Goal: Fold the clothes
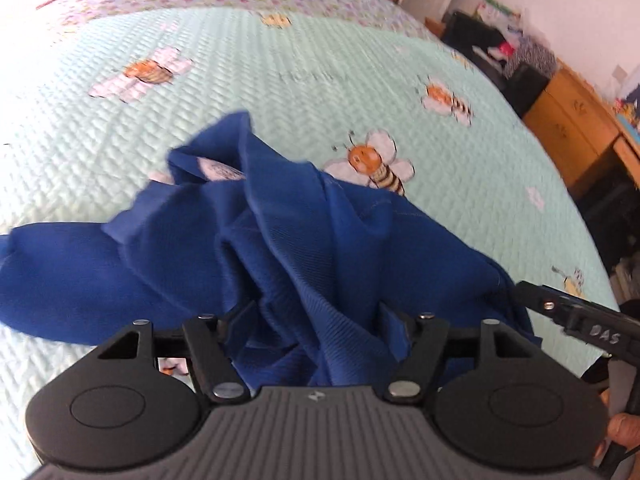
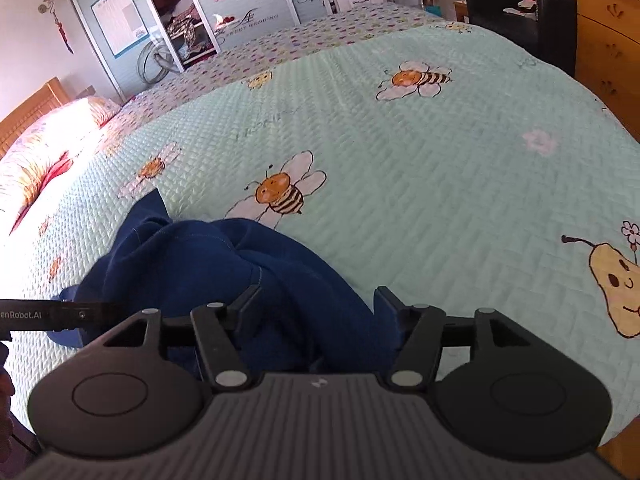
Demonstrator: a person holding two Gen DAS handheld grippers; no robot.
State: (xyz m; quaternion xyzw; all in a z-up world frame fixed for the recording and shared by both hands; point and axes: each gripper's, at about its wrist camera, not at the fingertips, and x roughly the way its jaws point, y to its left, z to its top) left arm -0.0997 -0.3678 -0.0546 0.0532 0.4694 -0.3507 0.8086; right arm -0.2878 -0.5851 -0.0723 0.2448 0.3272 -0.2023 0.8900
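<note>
A crumpled blue garment (image 1: 300, 240) lies bunched on the mint bee-print bedspread (image 1: 280, 60), with a white label showing near its far folds. My left gripper (image 1: 316, 308) is open, jaws wide apart, and a ridge of the blue fabric rises between them. In the right wrist view the same garment (image 2: 192, 264) fills the lower left, and my right gripper (image 2: 316, 294) is open too, with cloth lying between its spread fingers. The right gripper's finger (image 1: 560, 308) touches the garment's right edge. The left gripper's finger (image 2: 60, 314) comes in from the left.
The bedspread (image 2: 400, 160) stretches far beyond the garment. A wooden dresser (image 2: 608, 40) and a black chair (image 2: 516, 12) stand past the bed's right side. Pillows (image 2: 48, 144) lie at the headboard, and a wardrobe (image 2: 180, 20) stands behind. A person's finger (image 1: 624, 428) shows at lower right.
</note>
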